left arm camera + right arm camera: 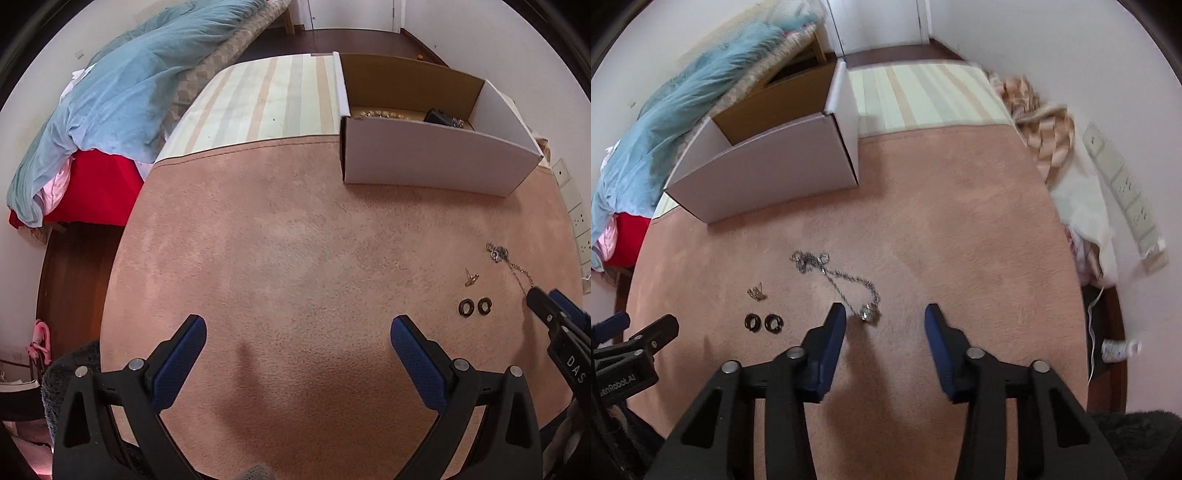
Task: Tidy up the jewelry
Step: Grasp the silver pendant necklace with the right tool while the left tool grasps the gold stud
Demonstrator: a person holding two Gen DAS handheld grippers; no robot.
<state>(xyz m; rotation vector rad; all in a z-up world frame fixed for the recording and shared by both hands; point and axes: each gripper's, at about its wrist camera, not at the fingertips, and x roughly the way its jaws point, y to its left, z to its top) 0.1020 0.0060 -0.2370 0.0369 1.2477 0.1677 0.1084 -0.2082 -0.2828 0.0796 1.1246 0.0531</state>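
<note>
On the pink carpet lies a silver chain necklace [834, 275] with a round pendant [870, 314] at its near end. Left of it are two dark hoop earrings [762, 322] and a small gold piece [757, 293]. My right gripper [884, 310] hovers open over the carpet. The pendant lies just ahead of its left fingertip [836, 314] and no pad touches it. My left gripper [298, 322] is open over bare carpet, holding nothing. In the left wrist view the hoops [474, 306], the gold piece [471, 277] and the chain [498, 253] lie to the right, beside the right gripper [545, 295].
An open white cardboard box [424, 162] stands at the far side of the carpet with jewelry and a dark item inside. Behind it lies a striped mat [266, 99]. A bed with a blue blanket [122, 92] is at the left. Bundled fabric [1045, 122] and wall sockets [1123, 188] are at the right.
</note>
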